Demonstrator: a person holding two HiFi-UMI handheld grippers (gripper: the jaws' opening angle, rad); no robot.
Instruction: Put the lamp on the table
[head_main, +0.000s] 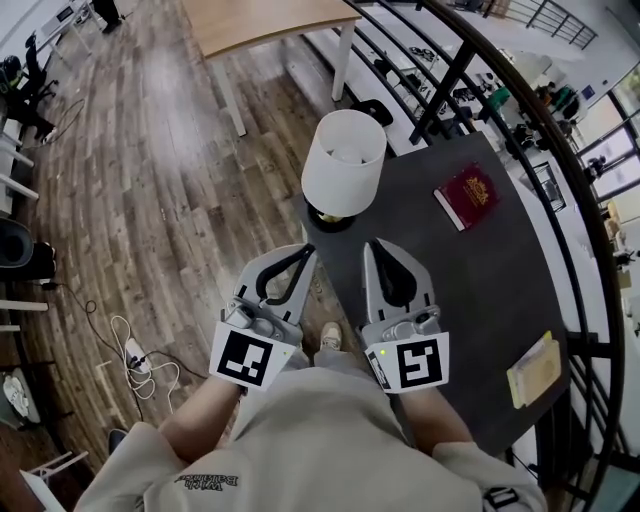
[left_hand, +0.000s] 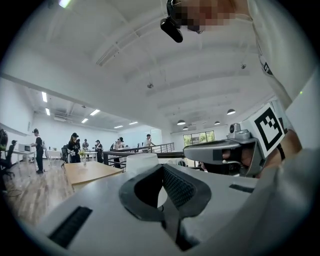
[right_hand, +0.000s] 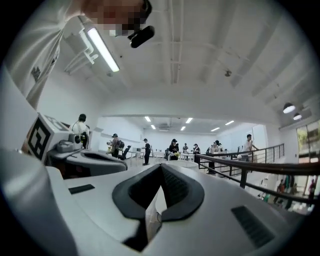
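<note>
The lamp (head_main: 343, 160), with a white drum shade and a dark base, stands upright on the near left corner of the dark table (head_main: 470, 270). Both grippers are held level close to my body, short of the lamp and apart from it. The left gripper (head_main: 307, 252) is shut with nothing between its jaws, and its tips point toward the lamp's base. The right gripper (head_main: 374, 246) is also shut and empty, just over the table's edge. In the left gripper view the white shade (left_hand: 141, 161) shows beyond the closed jaws (left_hand: 162, 167). The right gripper (right_hand: 161, 167) shows its tips together.
A red book (head_main: 467, 195) lies on the table beyond the lamp, and a yellow pad (head_main: 535, 370) sits at the table's near right edge. A black railing (head_main: 560, 230) runs along the right. A wooden table (head_main: 260, 25) stands farther ahead. A power strip with cables (head_main: 135, 352) lies on the floor at left.
</note>
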